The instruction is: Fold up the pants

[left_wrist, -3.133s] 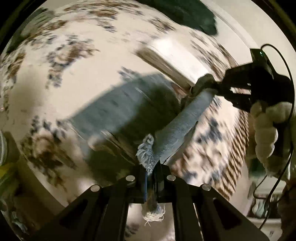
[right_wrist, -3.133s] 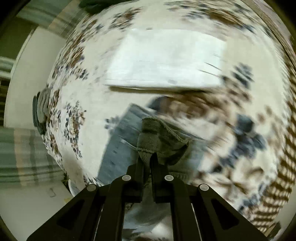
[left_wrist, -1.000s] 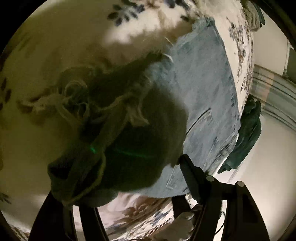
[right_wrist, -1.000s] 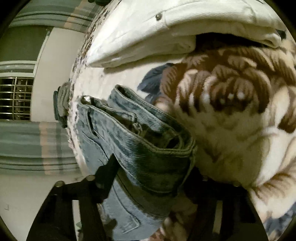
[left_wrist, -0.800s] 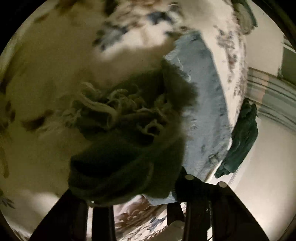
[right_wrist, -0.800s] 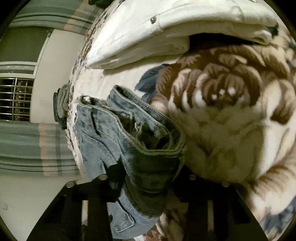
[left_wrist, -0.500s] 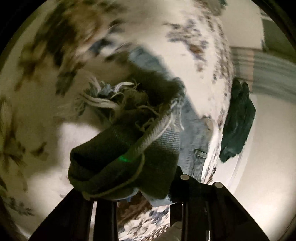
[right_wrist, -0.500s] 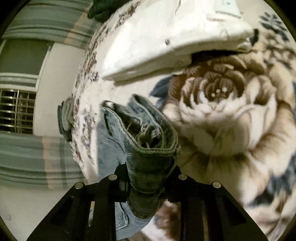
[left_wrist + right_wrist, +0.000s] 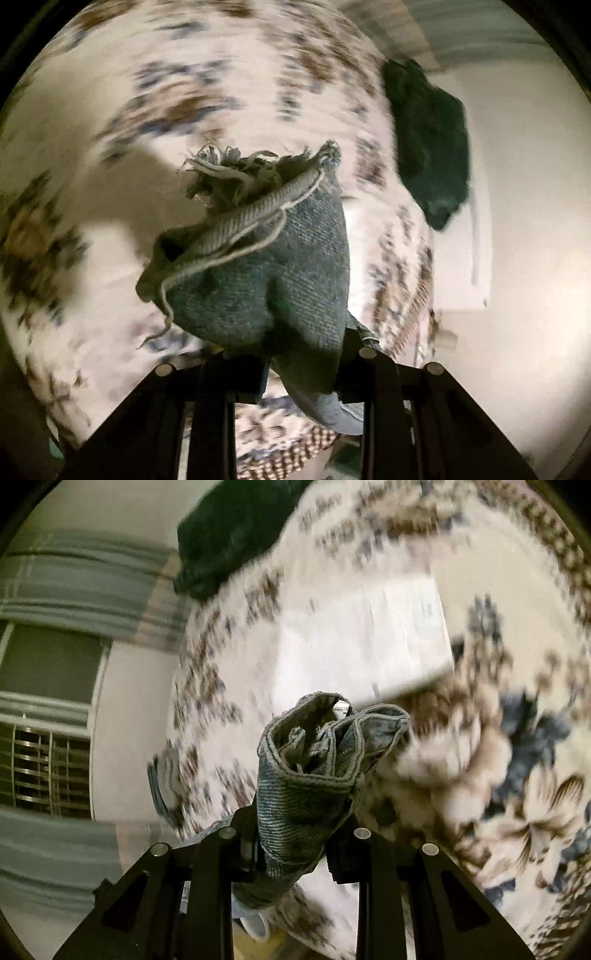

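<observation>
The blue denim pants are bunched between the fingers of my left gripper, which is shut on the frayed leg-hem end and holds it up off the floral blanket. My right gripper is shut on the folded waistband end of the same pants, also lifted above the blanket. The rest of the pants hangs below both grippers, mostly hidden.
A folded white garment lies on the blanket beyond the right gripper. A dark green garment lies at the blanket's edge; it also shows in the right wrist view. A window grille and striped curtain are at the left.
Both grippers have closed on the pants ends and lifted them off the blanket. The views have swung, and the background is blurred with motion.
</observation>
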